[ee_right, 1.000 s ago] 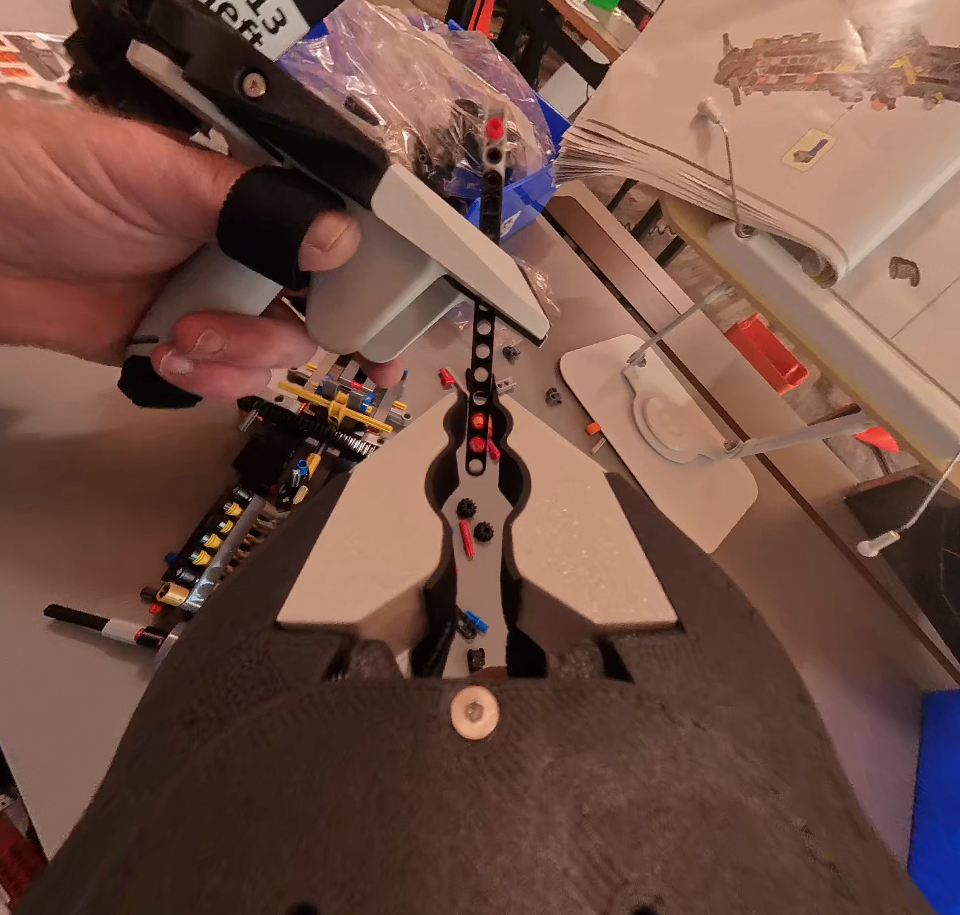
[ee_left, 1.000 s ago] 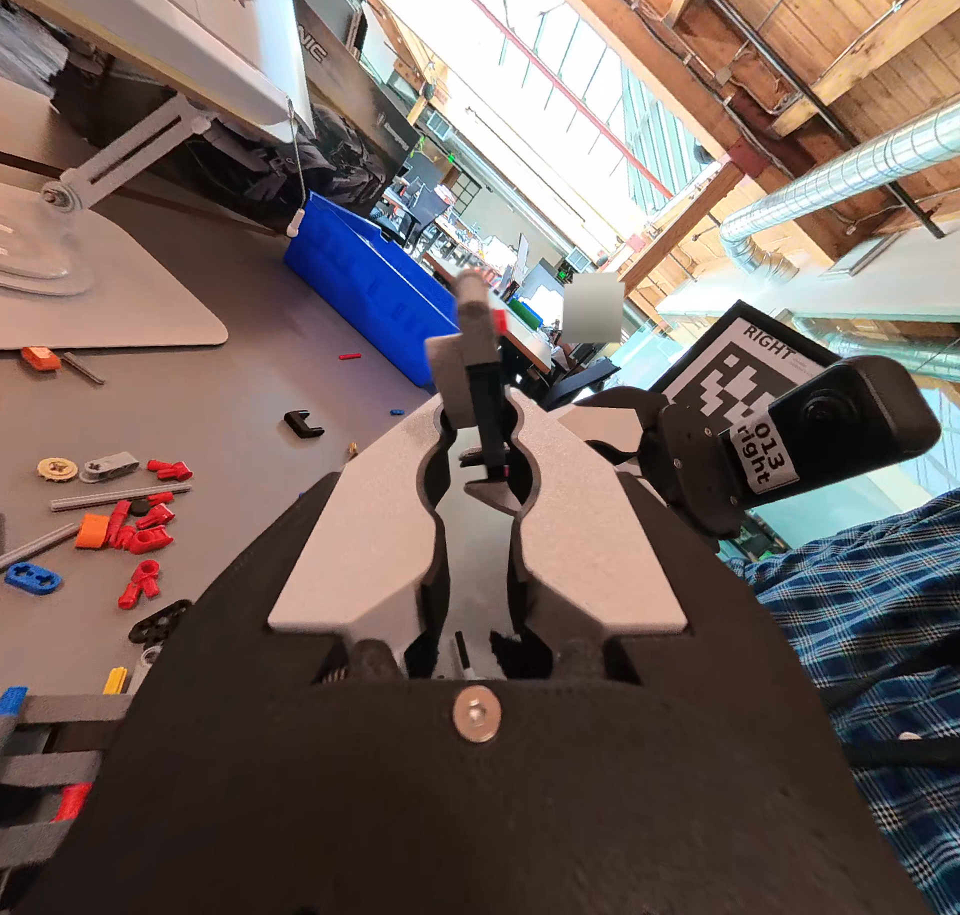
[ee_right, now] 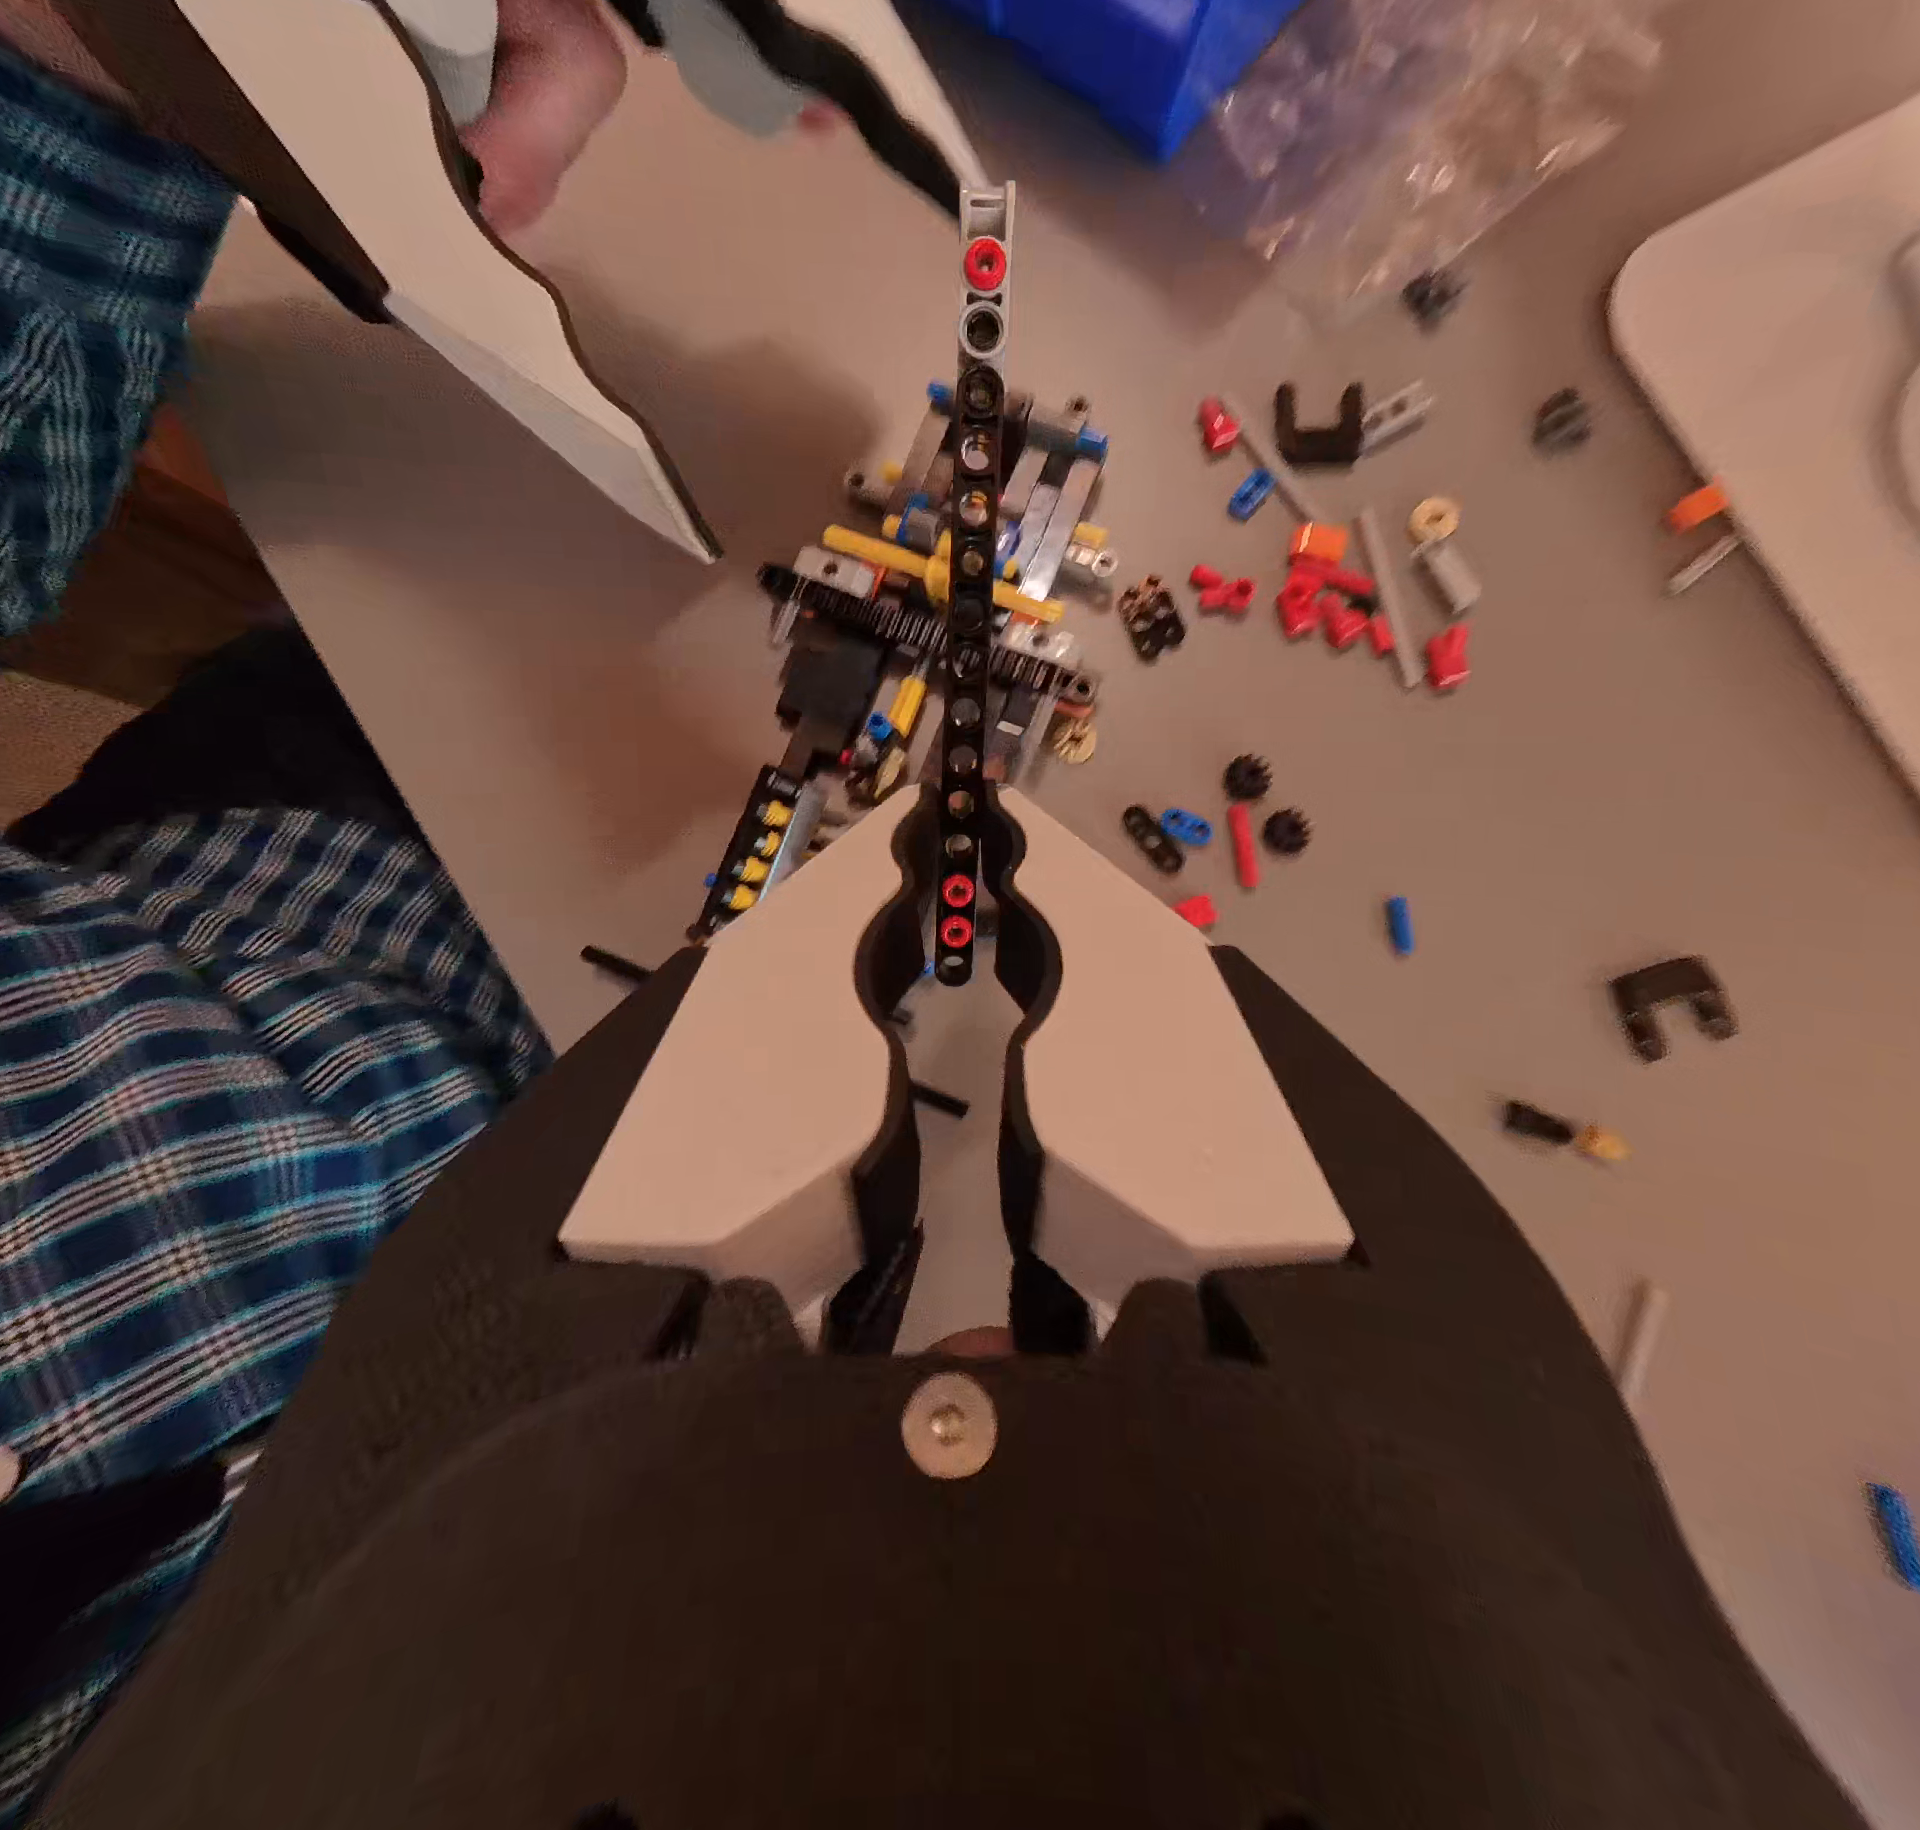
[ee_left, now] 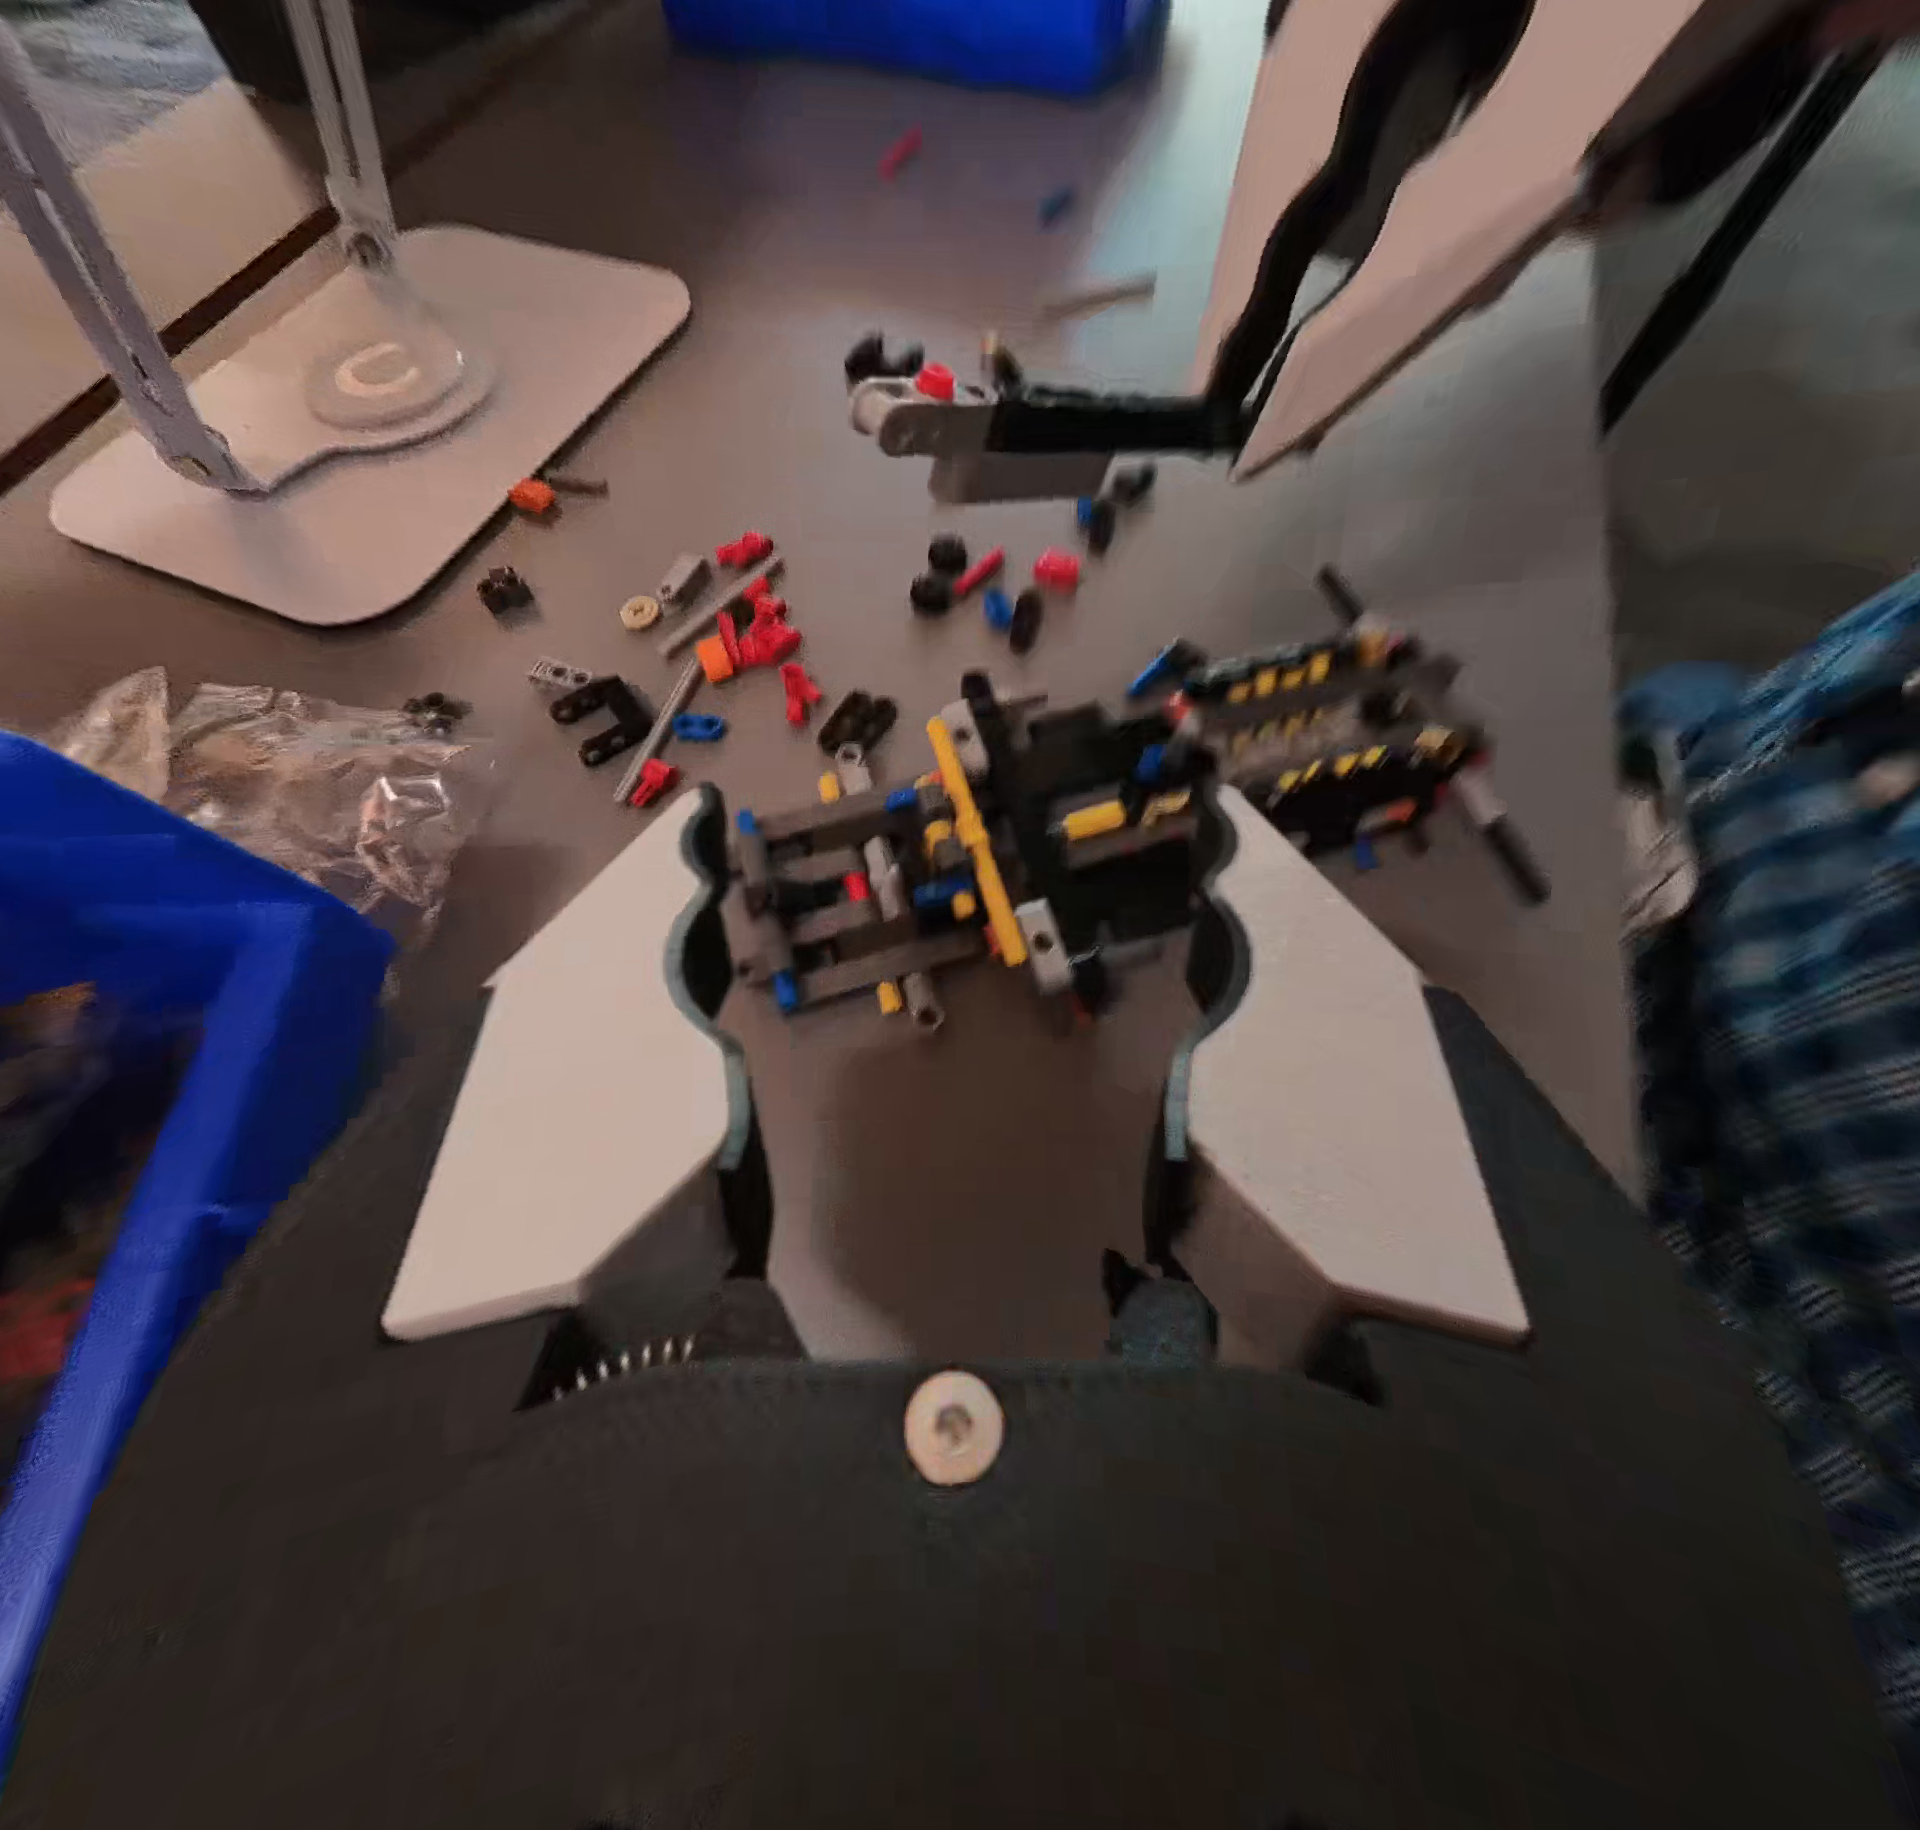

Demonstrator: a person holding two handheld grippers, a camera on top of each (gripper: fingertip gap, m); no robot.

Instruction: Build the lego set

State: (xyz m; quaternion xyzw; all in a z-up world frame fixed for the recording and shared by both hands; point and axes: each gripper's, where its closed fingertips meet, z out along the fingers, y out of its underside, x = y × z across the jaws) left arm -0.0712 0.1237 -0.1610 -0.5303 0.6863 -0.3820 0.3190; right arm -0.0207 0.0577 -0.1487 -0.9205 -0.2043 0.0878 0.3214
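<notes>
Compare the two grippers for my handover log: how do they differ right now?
The right gripper is shut on the long black beam; the left gripper is open and empty. The right carries its beam above the table; the left frames the partly built model lying there. Both have pale fingers on black bodies.

**Right gripper clamps a long black beam over the half-built model**

The right gripper (ee_right: 961, 845) is closed on a long black beam (ee_right: 968, 637), which points straight ahead and ends in a grey piece with a red pin (ee_right: 984, 263). Below it the partly built model (ee_right: 935, 606) sits on the desk (ee_right: 1558, 1209). Loose red, blue and black parts (ee_right: 1330, 596) lie to its right. The left gripper (ee_right: 665, 253) hangs above with its fingers spread. A blue bin (ee_right: 1101, 4) stands toward the far edge.
</notes>
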